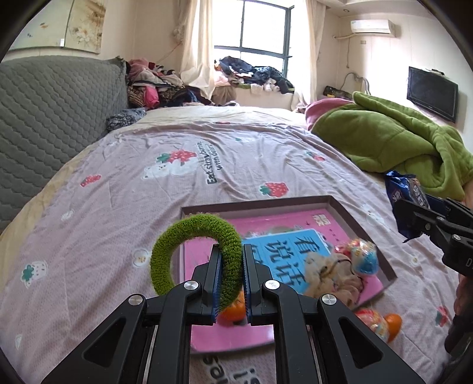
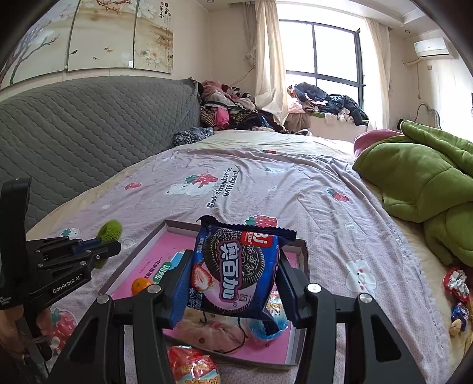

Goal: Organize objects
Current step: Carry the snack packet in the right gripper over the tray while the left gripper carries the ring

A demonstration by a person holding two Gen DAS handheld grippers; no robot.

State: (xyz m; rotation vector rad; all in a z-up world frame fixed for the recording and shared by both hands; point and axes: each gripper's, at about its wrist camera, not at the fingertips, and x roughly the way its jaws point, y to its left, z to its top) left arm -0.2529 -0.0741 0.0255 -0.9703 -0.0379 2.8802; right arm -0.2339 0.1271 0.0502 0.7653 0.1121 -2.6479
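**Grippers carry scrunchie and biscuits above tray on bed**

The left gripper (image 1: pixel 232 260), clamped tight, holds a green scrunchie (image 1: pixel 195 254); the right gripper (image 2: pixel 233 277), jaws half-wide, grips an Oreo packet (image 2: pixel 236 265), both above the shallow tray (image 1: pixel 366 224) on the strawberry-print bedspread (image 1: pixel 118 201).

Grey quilted headboard (image 2: pixel 88 127) along left of bed; painted flower panels (image 2: pixel 97 32) on wall above it; clothes pile (image 2: pixel 227 112) in far corner; more clothes (image 2: pixel 328 103) heaped on window ledge; cream curtains (image 2: pixel 270 59) beside window (image 2: pixel 322 50); air conditioner (image 1: pixel 372 26) high on right wall; black TV (image 1: pixel 431 93) below it; rumpled green blanket (image 1: pixel 393 138) on bed's right side.
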